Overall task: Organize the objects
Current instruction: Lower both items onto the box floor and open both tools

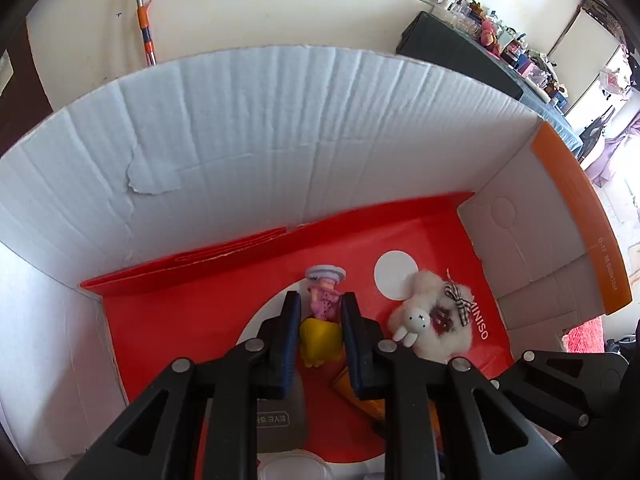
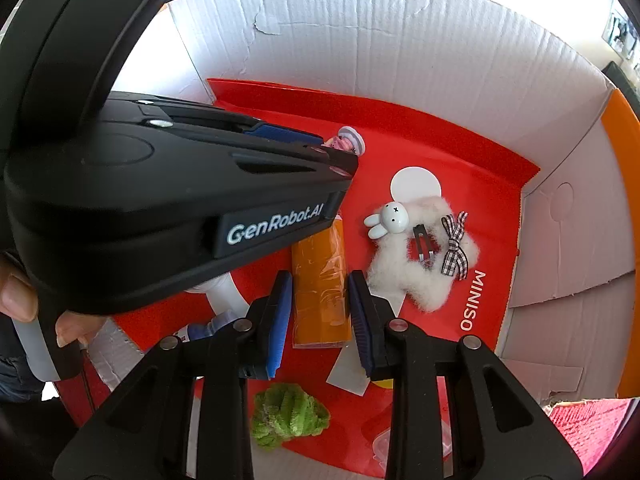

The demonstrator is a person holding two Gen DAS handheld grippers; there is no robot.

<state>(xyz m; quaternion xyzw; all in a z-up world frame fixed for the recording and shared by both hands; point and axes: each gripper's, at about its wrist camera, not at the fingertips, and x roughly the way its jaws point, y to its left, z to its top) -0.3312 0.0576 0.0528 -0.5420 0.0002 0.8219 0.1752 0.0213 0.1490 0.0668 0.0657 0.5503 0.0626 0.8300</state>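
Observation:
My left gripper (image 1: 320,304) is inside a white cardboard box (image 1: 240,128) with a red floor. Its blue pads flank a small doll (image 1: 322,312) with a pink dress, yellow skirt and pale hat; the pads look closed on it. The doll's head shows past the left gripper in the right wrist view (image 2: 347,140). My right gripper (image 2: 318,280) is open above an orange wrapped packet (image 2: 320,280) lying on the red floor. A white fluffy rabbit hair clip (image 1: 434,324) with a checked bow lies to the right, also in the right wrist view (image 2: 424,248).
A green fuzzy scrunchie (image 2: 288,412) lies near the front of the box. A grey item marked "EYE" (image 1: 276,420) and a white round lid (image 1: 294,470) lie under the left gripper. A white bottle (image 2: 224,296) lies at the left. The box walls (image 2: 400,40) stand around.

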